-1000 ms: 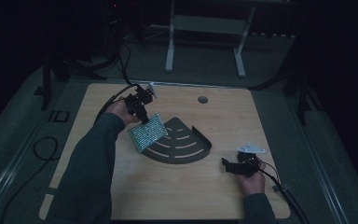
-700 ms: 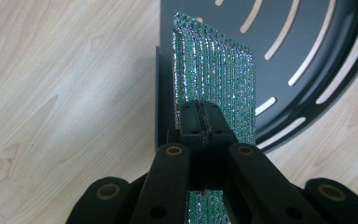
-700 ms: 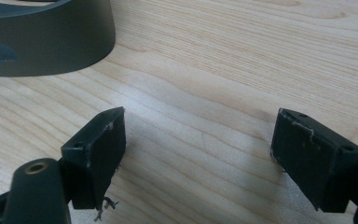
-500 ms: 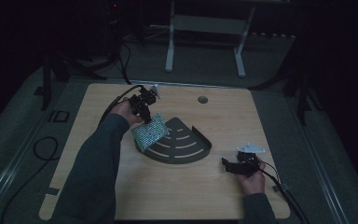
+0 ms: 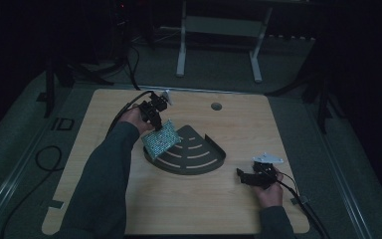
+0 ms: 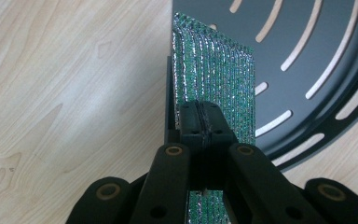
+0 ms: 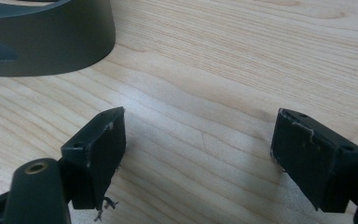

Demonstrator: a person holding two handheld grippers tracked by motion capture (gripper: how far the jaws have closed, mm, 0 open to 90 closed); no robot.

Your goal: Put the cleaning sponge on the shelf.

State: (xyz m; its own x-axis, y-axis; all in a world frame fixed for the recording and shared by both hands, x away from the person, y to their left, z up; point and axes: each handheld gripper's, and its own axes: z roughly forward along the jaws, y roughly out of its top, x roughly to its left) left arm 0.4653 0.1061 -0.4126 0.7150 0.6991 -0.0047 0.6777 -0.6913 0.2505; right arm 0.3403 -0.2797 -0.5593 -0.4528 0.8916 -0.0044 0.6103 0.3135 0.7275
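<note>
The left claw [image 6: 200, 122] is clamped on a glittering green cloth [image 5: 161, 139], holding it above the near-left edge of a dark slotted tray [image 5: 199, 157] mid-table [image 5: 298, 129]; the right claw [image 7: 198, 158] rests apart, empty, near the tray's right end.

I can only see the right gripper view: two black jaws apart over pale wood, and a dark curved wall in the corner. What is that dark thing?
Observer: A dark grey fan-shaped metal tray with curved slots, lying on the light wooden table.
Operator: Is the other hand doing anything?
Observer: Yes, the left gripper has its jaws shut on a glittery green rectangular pouch.
Operator: Where is the pouch?
Observer: At the tray's left edge, hanging partly over it.
</note>
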